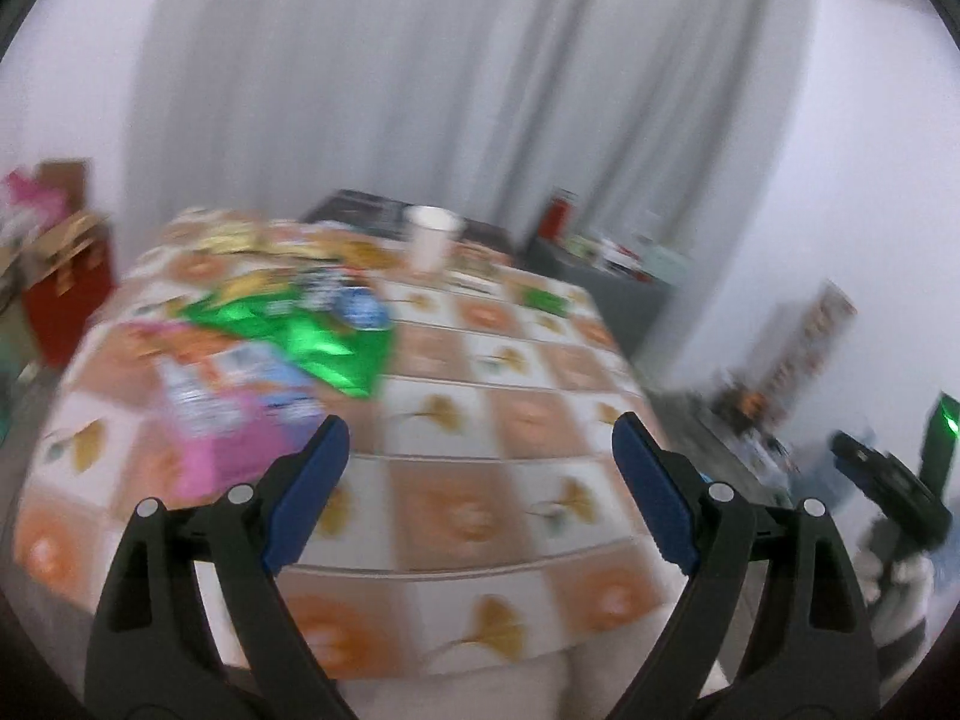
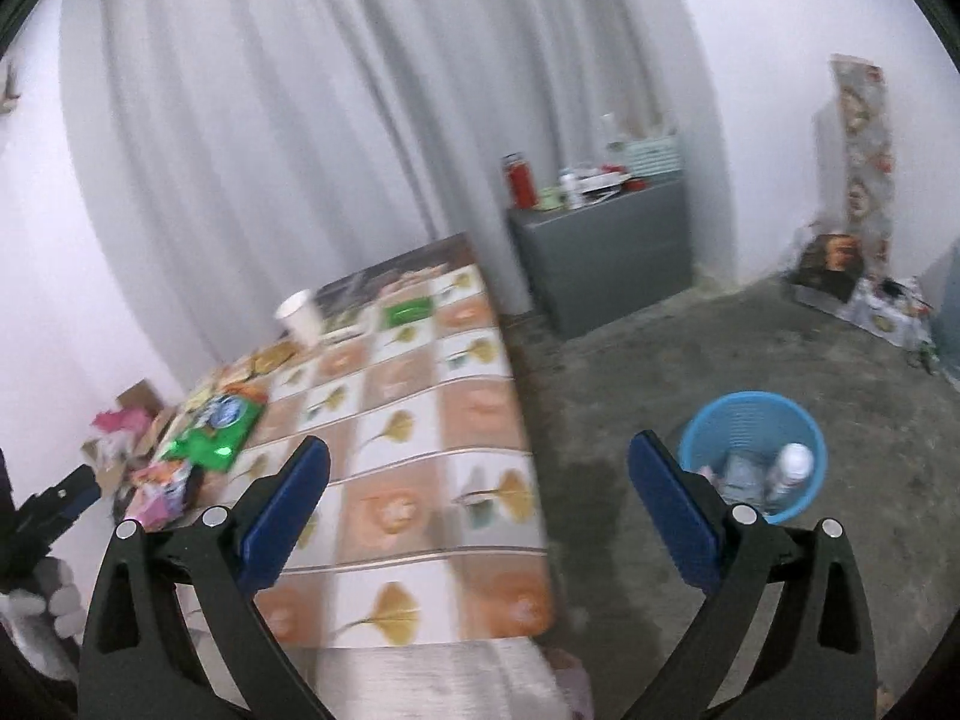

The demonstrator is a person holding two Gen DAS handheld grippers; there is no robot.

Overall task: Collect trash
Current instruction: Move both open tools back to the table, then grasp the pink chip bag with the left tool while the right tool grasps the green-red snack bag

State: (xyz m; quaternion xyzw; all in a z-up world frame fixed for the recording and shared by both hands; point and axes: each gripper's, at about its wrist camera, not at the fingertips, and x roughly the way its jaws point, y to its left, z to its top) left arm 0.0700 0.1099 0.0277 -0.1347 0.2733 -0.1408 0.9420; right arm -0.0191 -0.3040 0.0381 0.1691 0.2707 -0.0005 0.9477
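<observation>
Snack wrappers lie on a table [image 1: 480, 516] with an orange-and-leaf patterned cloth: a shiny green bag [image 1: 312, 342], a pink packet [image 1: 234, 426], yellow wrappers [image 1: 240, 240] further back, a small green packet [image 1: 543, 300] and a white paper cup [image 1: 429, 243]. My left gripper [image 1: 480, 444] hovers open over the near table edge, nothing between its blue pads. My right gripper [image 2: 480, 468] is open and empty, above the table's right corner. A blue mesh bin [image 2: 753, 450] on the floor holds a white bottle [image 2: 792, 468] and other trash. The green bag [image 2: 210, 444] and cup [image 2: 300, 315] show here too.
A grey cabinet [image 2: 606, 258] with a red flask and bottles stands behind the table by white curtains. Cardboard boxes [image 1: 66, 276] sit left of the table. Bags and a patterned roll [image 2: 864, 150] lean at the right wall. The other gripper [image 1: 888, 480] shows at the far right.
</observation>
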